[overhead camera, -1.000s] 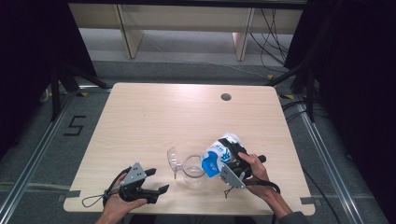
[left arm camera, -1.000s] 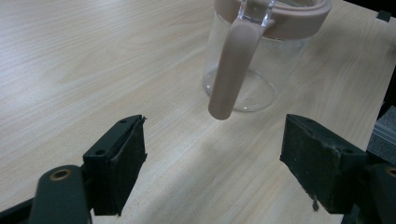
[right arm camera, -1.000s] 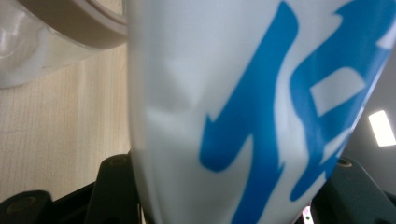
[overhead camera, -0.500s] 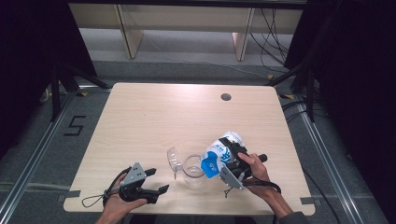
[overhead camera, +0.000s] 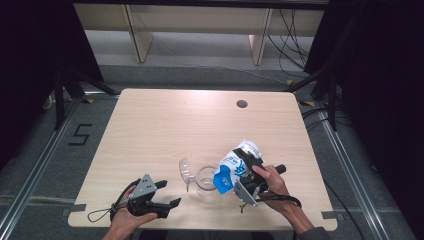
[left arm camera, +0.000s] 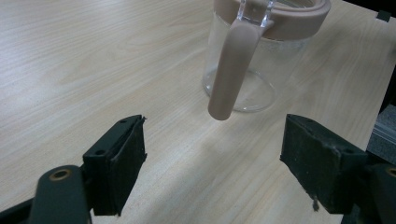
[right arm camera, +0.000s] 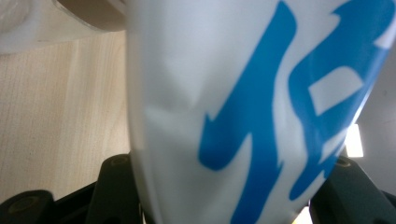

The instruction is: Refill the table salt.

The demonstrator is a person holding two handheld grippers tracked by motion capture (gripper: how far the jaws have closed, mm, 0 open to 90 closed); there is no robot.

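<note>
Nearby, pitcher (table edge close)

In the right gripper view, the white carton with blue lettering runs off the top, right and bottom edges, too close to read, and covers the inner faces of both jaws. In the left gripper view, the clear glass jug with a beige rim and handle is cut at the top edge, its mouth unseen. In the high view, both forearms leave the bottom edge.
</note>
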